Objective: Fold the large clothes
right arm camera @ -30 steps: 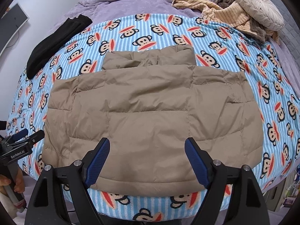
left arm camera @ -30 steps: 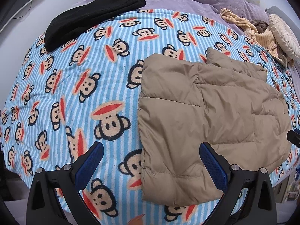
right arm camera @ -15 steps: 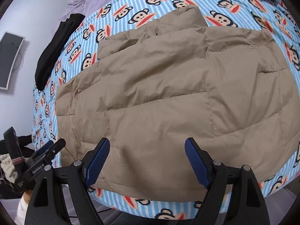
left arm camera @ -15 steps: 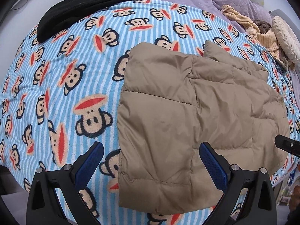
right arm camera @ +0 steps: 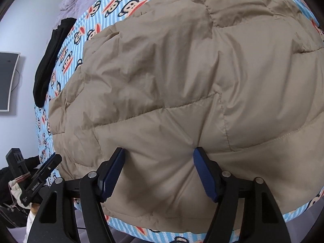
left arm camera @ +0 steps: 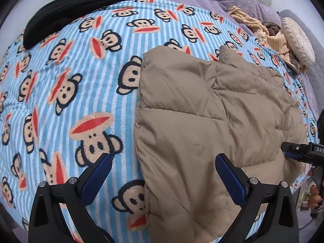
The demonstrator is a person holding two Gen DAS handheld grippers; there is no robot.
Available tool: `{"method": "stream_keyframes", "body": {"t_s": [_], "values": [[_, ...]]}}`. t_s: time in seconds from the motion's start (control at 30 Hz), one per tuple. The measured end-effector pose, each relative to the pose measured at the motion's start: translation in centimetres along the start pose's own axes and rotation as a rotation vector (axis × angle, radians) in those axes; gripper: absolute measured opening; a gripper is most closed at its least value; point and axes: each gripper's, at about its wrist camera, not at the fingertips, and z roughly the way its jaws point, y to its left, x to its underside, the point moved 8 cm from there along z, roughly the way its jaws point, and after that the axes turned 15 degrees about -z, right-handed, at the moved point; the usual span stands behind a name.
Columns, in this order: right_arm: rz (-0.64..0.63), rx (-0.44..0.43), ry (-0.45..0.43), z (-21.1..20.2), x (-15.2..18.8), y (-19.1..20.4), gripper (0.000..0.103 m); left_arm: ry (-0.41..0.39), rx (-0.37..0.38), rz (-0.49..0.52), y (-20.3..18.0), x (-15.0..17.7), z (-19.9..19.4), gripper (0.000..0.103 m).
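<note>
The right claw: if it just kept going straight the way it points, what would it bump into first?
Most likely the tan puffer jacket. The right claw is open, and its blue pads already seem to press into the jacket near its lower hem.

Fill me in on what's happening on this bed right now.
A person with a handheld gripper in each hand is folding a tan puffer jacket spread on a monkey-print blanket. The right gripper presses into the jacket's near hem, fabric bunching between its fingers, which are not yet shut. The left gripper hovers open over the jacket's left edge. A black garment lies at the blanket's far side, untouched.
</note>
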Motion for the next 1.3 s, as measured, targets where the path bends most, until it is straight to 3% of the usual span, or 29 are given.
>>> {"method": "stream_keyframes", "body": {"t_s": [0.1, 0.2, 0.43, 0.5, 0.57, 0.6, 0.63, 0.7, 0.73, 0.77, 0.83, 1.0, 1.3], "values": [[0.000, 0.000, 0.007, 0.3, 0.0, -0.3, 0.074, 0.136, 0.129, -0.047, 1.5, 0.2, 2.2, 0.102], [0.000, 0.000, 0.012, 0.6, 0.1, -0.5, 0.074, 0.221, 0.187, -0.082, 1.8, 0.7, 4.5, 0.102], [0.010, -0.019, 0.021, 1.2, -0.1, -0.8, 0.074, 0.305, 0.319, -0.032, -3.6, 1.1, 7.3, 0.102], [0.011, -0.020, 0.027, 1.2, 0.1, -1.0, 0.074, 0.327, 0.317, -0.017, -5.0, 1.4, 7.8, 0.102], [0.007, -0.026, 0.048, 0.8, 0.0, -0.8, 0.074, 0.323, 0.294, 0.024, -6.3, 1.6, 7.9, 0.081], [-0.003, -0.032, 0.055, 0.5, 0.0, -0.6, 0.074, 0.333, 0.308, 0.026, -6.7, 1.7, 7.7, 0.059], [-0.019, -0.037, 0.055, -0.1, 0.0, -0.4, 0.074, 0.334, 0.324, 0.015, -6.9, 1.6, 7.2, 0.045], [-0.058, -0.015, 0.016, -1.6, -0.3, -0.3, 0.073, 0.324, 0.326, 0.009, -7.1, 1.3, 6.2, 0.035], [-0.083, 0.005, -0.021, -2.6, -0.5, -0.4, 0.060, 0.319, 0.328, -0.002, -7.2, 1.2, 5.5, 0.031], [-0.102, 0.021, -0.049, -3.4, -0.8, -0.5, 0.035, 0.315, 0.332, -0.010, -7.3, 1.1, 4.9, 0.030], [-0.103, 0.038, -0.095, -4.2, -1.5, -1.1, 0.020, 0.300, 0.340, -0.021, -7.9, 1.0, 3.4, 0.028], [-0.066, -0.039, -0.184, -3.4, -4.6, -1.5, 0.016, 0.245, 0.332, 0.007, -11.8, 0.8, -0.9, 0.028], [-0.001, -0.099, -0.148, 2.8, -6.0, -2.9, 0.008, 0.211, 0.308, 0.079, -21.4, 1.6, -5.4, 0.028]]}}
